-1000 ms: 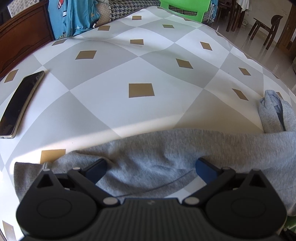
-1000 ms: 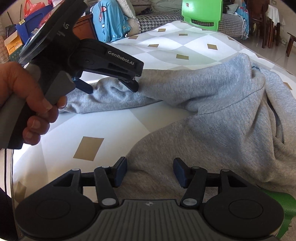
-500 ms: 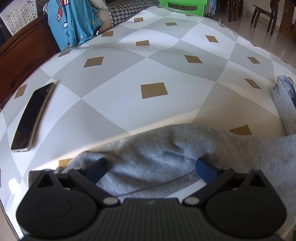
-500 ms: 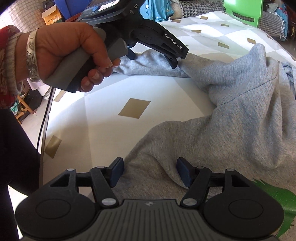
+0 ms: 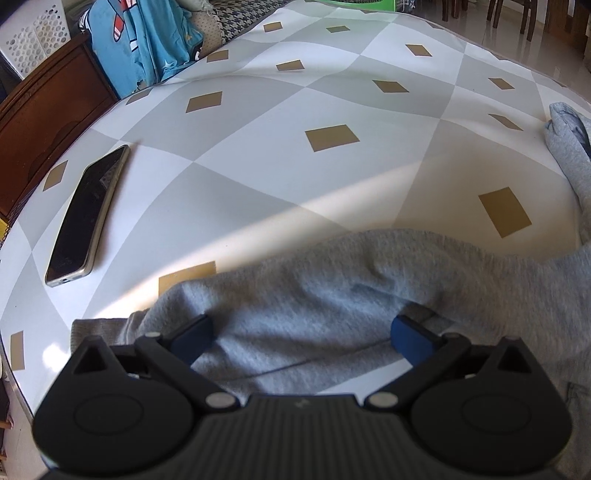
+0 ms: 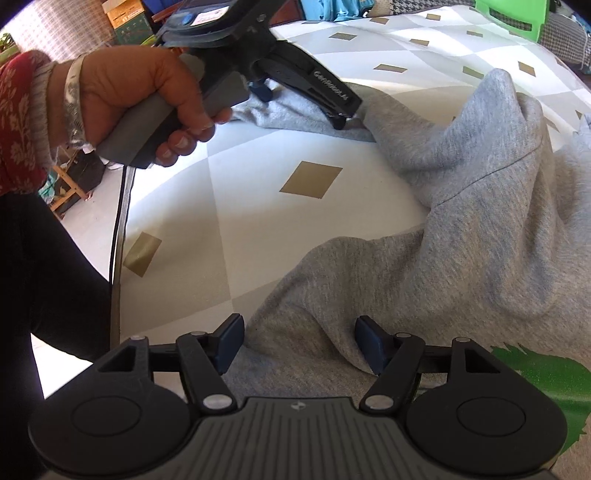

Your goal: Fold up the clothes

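Observation:
A grey sweatshirt (image 6: pixel 461 229) lies crumpled on the table with the diamond pattern (image 5: pixel 332 177). One sleeve (image 5: pixel 314 295) runs leftward, its cuff (image 5: pixel 96 328) near the table's left edge. My left gripper (image 5: pixel 303 332) is open, its blue pads (image 5: pixel 192 332) straddling the sleeve, which humps up between them. In the right wrist view a hand (image 6: pixel 140 99) holds this left gripper (image 6: pixel 303 107) over the sleeve. My right gripper (image 6: pixel 300 341) is open too, with the sweatshirt's near edge lying between its fingers.
A dark phone (image 5: pixel 88 218) lies on the table's left side. Behind the table are a wooden cabinet (image 5: pixel 48 122), hanging blue clothes (image 5: pixel 147 44) and a green chair (image 6: pixel 509 14). A green print (image 6: pixel 535 376) shows at the right. The table's edge (image 6: pixel 118 236) runs close on the left.
The hand with the left gripper has come nearer to the right gripper's camera, and the sleeve has bunched higher between the left fingers. Both grippers have stayed open.

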The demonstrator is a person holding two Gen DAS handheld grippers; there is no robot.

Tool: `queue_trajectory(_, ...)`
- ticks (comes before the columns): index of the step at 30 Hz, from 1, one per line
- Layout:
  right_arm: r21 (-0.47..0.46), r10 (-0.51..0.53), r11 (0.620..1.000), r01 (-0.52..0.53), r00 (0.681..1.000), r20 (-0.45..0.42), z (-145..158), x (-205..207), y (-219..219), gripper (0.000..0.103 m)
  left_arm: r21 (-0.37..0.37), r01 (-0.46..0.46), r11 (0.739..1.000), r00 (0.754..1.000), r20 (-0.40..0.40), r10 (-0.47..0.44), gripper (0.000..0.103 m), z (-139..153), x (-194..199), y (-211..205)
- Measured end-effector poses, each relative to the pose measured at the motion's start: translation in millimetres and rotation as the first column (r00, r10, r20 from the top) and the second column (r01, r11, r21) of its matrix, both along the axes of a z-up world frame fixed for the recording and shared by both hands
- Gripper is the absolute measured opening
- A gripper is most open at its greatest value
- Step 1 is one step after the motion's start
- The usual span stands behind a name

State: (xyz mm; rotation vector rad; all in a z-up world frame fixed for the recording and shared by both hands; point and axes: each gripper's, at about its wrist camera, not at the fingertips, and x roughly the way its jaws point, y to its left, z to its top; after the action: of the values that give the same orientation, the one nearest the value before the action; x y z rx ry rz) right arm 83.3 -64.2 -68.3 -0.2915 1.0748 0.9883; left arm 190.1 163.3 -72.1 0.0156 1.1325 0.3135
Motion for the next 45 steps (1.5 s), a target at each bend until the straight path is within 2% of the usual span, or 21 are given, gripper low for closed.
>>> queue_trajectory(8,0.014,-0.074,0.997,0.073,0.995,0.062,12,9,-2,0.067,-0.004,0.022,1.0,0.998,-0.054,-0.022,0.103,4,-31,27)
queue_trajectory(15,0.017,-0.103,0.995,0.102,0.988,0.114,18,18,0,0.067,-0.06,0.044,0.997,0.99,-0.13,-0.052,0.103,5,-59,49)
queue_trajectory(20,0.099,-0.185,0.98,0.171,0.969,0.161,37,33,-6,0.067,-0.086,0.003,0.996,0.986,-0.168,-0.018,0.103,4,-72,56)
queue_trajectory(25,0.186,-0.309,0.944,0.272,0.927,0.211,50,51,-12,0.065,-0.038,0.08,0.996,0.972,-0.219,-0.086,0.103,6,-75,46)
queue_trajectory(29,0.199,-0.359,0.926,0.322,0.912,0.198,47,66,-10,0.059,0.001,0.118,0.993,0.968,-0.225,-0.115,0.103,8,-71,44)
queue_trajectory(32,0.18,-0.375,0.921,0.345,0.91,0.177,39,76,-6,0.057,0.019,0.19,0.982,0.958,-0.222,-0.181,0.103,7,-71,40)
queue_trajectory(34,0.171,-0.387,0.917,0.36,0.907,0.167,31,81,-5,0.057,-0.001,0.223,0.975,0.95,-0.224,-0.218,0.103,7,-73,43)
queue_trajectory(36,0.16,-0.394,0.915,0.37,0.905,0.163,23,86,-3,0.057,-0.056,0.197,0.979,0.953,-0.225,-0.205,0.103,4,-76,54)
queue_trajectory(39,0.133,-0.414,0.909,0.394,0.89,0.191,12,95,0,0.057,-0.092,0.195,0.977,0.951,-0.226,-0.211,0.103,3,-82,62)
queue_trajectory(45,0.103,-0.432,0.902,0.42,0.873,0.226,-2,102,8,0.057,-0.031,0.249,0.968,0.939,-0.235,-0.249,0.103,6,-84,50)
